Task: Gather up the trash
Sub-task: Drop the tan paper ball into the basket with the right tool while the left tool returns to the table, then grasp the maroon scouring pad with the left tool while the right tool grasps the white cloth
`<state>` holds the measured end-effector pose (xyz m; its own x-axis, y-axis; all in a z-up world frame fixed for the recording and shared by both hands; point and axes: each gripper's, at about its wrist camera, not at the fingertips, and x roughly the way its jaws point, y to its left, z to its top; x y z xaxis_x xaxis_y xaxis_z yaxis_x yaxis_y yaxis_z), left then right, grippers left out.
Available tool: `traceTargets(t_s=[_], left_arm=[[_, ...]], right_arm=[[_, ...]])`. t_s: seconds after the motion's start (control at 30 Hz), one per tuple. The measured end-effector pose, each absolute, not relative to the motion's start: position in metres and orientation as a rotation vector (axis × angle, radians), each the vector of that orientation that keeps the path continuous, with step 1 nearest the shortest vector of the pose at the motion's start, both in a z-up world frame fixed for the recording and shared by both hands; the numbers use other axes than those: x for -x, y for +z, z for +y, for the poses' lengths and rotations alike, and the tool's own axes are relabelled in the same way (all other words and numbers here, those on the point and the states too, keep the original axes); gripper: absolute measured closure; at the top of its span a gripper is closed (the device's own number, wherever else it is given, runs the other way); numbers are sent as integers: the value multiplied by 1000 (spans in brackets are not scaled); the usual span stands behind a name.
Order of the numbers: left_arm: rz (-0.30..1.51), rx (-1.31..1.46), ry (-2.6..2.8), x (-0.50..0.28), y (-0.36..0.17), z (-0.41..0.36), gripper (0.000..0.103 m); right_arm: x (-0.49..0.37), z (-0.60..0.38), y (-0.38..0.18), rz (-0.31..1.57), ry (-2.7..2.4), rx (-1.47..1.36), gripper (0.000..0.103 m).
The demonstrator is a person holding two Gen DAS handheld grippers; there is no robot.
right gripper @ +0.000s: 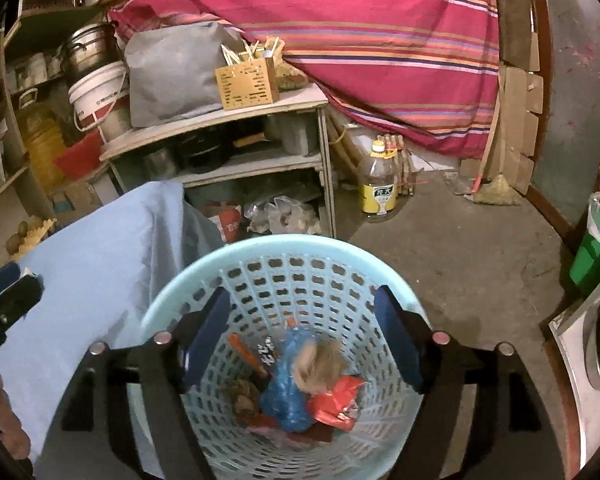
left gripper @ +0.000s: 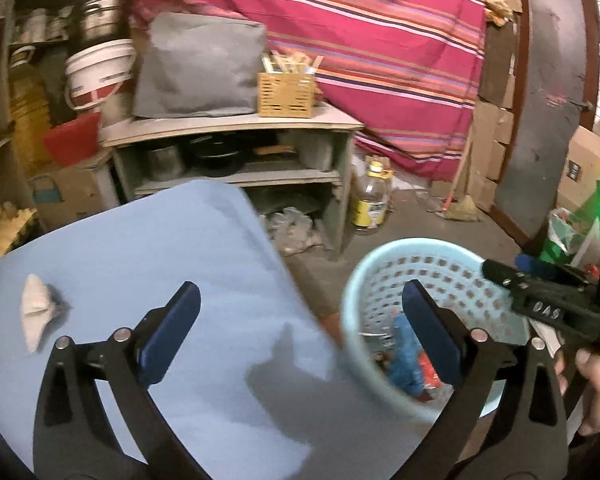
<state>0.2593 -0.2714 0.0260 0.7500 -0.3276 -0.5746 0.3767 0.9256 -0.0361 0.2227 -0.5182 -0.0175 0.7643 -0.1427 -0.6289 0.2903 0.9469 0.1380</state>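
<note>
Trash basket (right gripper: 283, 248) holding blue bag (right gripper: 285, 400), red wrapper (right gripper: 336, 402), both grippers' fingers spread, empty

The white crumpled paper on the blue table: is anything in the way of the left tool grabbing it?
Nothing visible. The crumpled paper lies alone on the blue table, left of the open left tool, with only bare cloth between them.

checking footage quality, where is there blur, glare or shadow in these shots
Left wrist view: motion blur smears the pale blue perforated plastic basket; green glare at the right edge; gripper shadow on the light blue tablecloth. Right wrist view: sharper, only a tan scrap blurs.
</note>
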Motion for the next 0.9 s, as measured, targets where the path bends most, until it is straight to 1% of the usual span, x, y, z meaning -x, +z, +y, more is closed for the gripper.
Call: traceTargets(t_s=[0.03,0.1,0.17,0.27,0.5,0.67,0.8,0.9], left_arm=[[607,-83,-369,-259,27,-262,5],[598,-82,-325,-259,29,-236,5],[590,-79,-278,-257,28,-203,5],[590,-94,-177,-256,19,-147,5],[651,-96,43,-262,-8,-11,5],[689,36,201,-271,-20,86,5],[702,126,283,-280,-29,137,5],[764,161,316,-294,-45,157,5]], right_arm=[[-224,-515,-17,664,-242,-233,27],[-225,-507,-16,658,-259,-235,18],[-224,-499,-15,648,-262,-244,12],[-227,-479,-15,650,-263,-238,8],[-249,-413,-26,686,-205,-233,6],[-266,-357,-39,721,-170,-210,6],[-276,-315,-42,731,-142,-161,6],[-285,-285,-44,735,-121,-136,6]])
